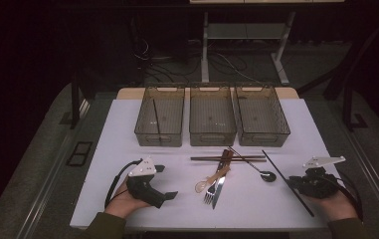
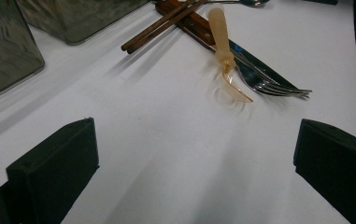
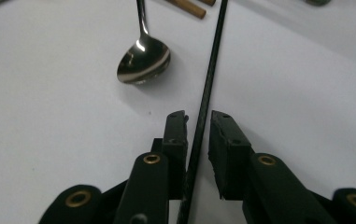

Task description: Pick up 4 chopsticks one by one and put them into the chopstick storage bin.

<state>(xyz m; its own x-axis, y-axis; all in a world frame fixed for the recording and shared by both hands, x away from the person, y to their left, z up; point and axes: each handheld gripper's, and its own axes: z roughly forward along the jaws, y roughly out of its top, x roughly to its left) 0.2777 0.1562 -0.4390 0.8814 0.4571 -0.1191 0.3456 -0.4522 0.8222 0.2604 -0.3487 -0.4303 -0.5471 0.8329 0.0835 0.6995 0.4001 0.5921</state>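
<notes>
Here, right gripper (image 3: 198,122) straddles black chopstick (image 3: 211,70), lower centre of right gripper view, jaws narrowed, not yet pinching. Best close squarely mid-shaft, lift level. Left gripper (image 2: 189,154) spread wide, empty, near cutlery pile (image 2: 241,65).

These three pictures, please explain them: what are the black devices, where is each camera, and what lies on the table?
A person holds two hand-held black grippers: the left gripper and the right gripper.

The high view looks down on the white table. The other two cameras ride on the grippers.

At the back stand three smoky clear plastic bins. In the middle lie brown wooden chopsticks, a metal fork, an amber plastic spoon and a shiny metal spoon.

The left jaws stand wide apart, holding nothing. The right jaws sit around a thin black rod, not quite closed.
</notes>
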